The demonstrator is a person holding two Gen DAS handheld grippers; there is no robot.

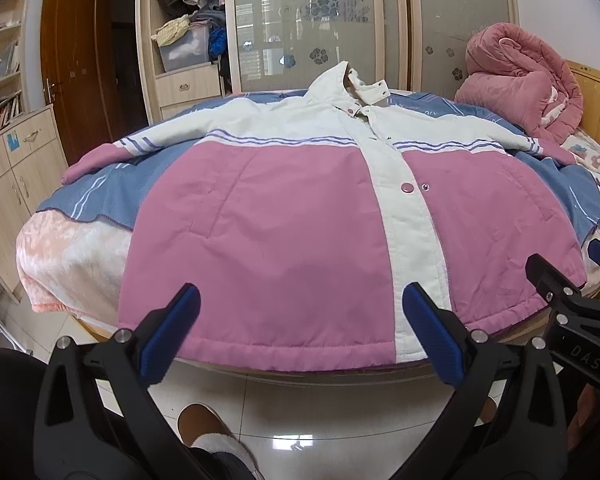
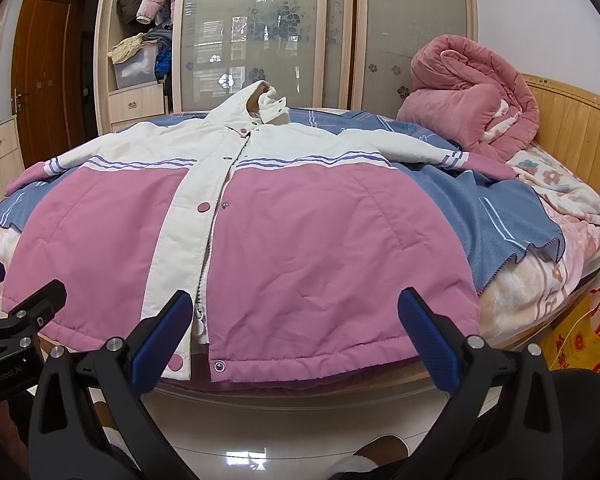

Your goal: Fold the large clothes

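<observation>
A large pink and white hooded jacket (image 1: 284, 216) lies face up and spread flat on the bed, hem toward me, both sleeves stretched out sideways, hood at the far side. In the right wrist view the same jacket (image 2: 320, 240) fills the middle. My left gripper (image 1: 300, 332) hovers open just before the hem, over its left half, holding nothing. My right gripper (image 2: 296, 336) is open too, in front of the hem's right half near the snap placket. Each gripper shows at the edge of the other's view.
A blue blanket (image 1: 96, 196) lies under the jacket on the bed. A rolled pink quilt (image 2: 472, 104) sits by the wooden headboard (image 2: 572, 128). A wardrobe with frosted doors (image 1: 320, 20) stands behind. Tiled floor, a person's slippered feet (image 1: 208, 428) and a yellow bag (image 2: 584, 332) are below.
</observation>
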